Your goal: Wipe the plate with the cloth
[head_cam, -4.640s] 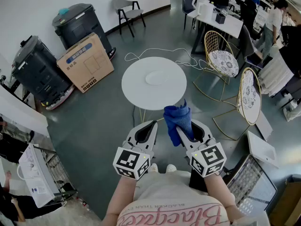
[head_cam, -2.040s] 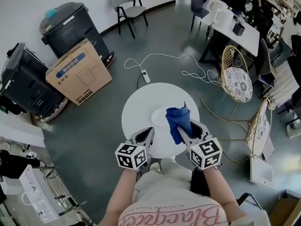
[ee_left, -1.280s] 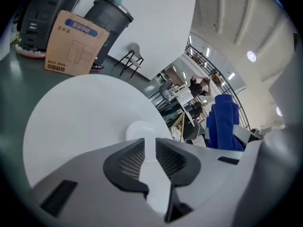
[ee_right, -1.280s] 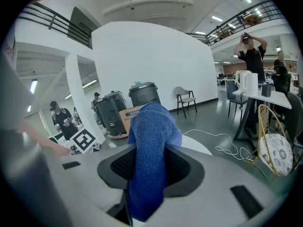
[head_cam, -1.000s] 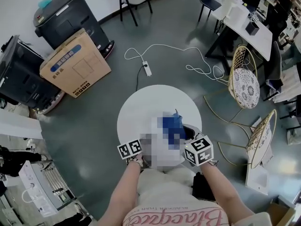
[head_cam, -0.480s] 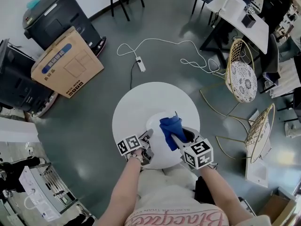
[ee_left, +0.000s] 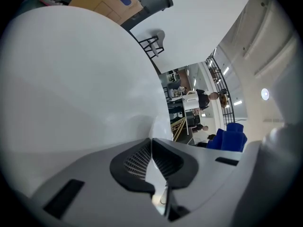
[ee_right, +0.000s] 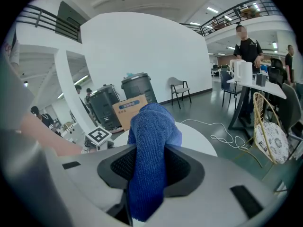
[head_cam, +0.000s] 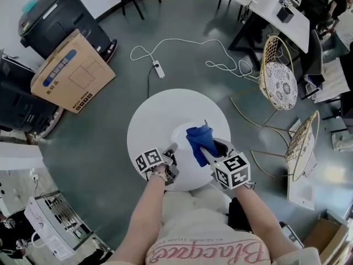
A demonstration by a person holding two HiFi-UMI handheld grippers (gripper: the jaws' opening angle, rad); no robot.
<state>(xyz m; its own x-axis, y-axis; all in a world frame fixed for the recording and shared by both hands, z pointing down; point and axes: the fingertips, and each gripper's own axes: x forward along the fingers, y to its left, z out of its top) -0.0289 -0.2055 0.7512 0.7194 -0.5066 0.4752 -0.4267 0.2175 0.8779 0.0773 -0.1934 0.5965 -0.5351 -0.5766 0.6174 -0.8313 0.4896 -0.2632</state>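
A white plate (head_cam: 185, 160) lies on the near side of the round white table (head_cam: 157, 112). My left gripper (head_cam: 170, 148) is low at the plate's left edge, its jaws shut on the thin white rim (ee_left: 160, 126). In its own view, the left gripper (ee_left: 152, 148) shows that rim running between the dark pads. My right gripper (head_cam: 207, 148) is shut on a bunched blue cloth (head_cam: 198, 137) held over the plate's right part. In the right gripper view the cloth (ee_right: 151, 141) stands up out of the right gripper (ee_right: 149, 174), with the left gripper's marker cube (ee_right: 98, 135) beyond.
A cardboard box (head_cam: 69, 73) and black bins (head_cam: 55, 18) stand to the far left. A power strip with white cable (head_cam: 157, 69) lies on the floor behind the table. Gold wire chairs (head_cam: 278, 73) stand to the right. A person (ee_right: 246, 48) stands far off.
The view has closed in on the table, now right below. Both grippers have reached over it; the left, open earlier, has shut on the plate's rim, and the cloth now hangs over the plate.
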